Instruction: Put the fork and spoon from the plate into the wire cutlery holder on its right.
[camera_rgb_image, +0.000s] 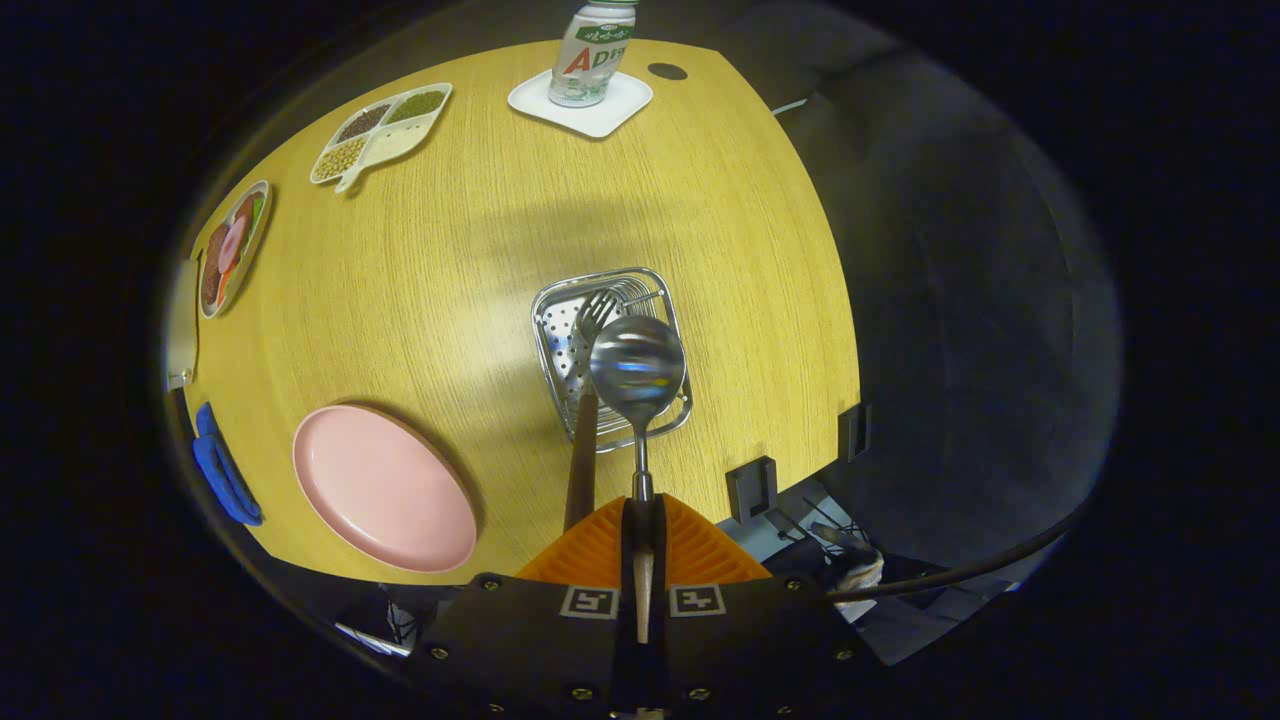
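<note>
Wood-grain table (480, 260), light yellow-tan, dark booth surroundings beyond its edge. Landmark: wire cutlery holder (612, 352), sitting on the table just ahead of the gripper.

Gripper (641, 520) is clamped on the spoon (637, 372): both fingers pinch its handle, which runs up between them. Spoon bowl points away from the fingers and hangs over the holder's near half, above the basket rather than resting in it as far as I can tell.

Fork (590, 390) stands tilted in the holder, tines up at the holder's far-left area, its brown handle leaning out over the near rim, just left of the spoon handle.

Pink plate (383, 487) lies on the table to the left of the holder and nearer the front edge, nothing on it.

Far beyond the holder: bottle (593, 50) on a white square tray (620, 110). Far-left of the holder: divided dish (380, 135) with grains. Further left, at the table edge: oval dish (231, 250) with mixed food, and a blue cloth (225, 470) left of the plate.
</note>
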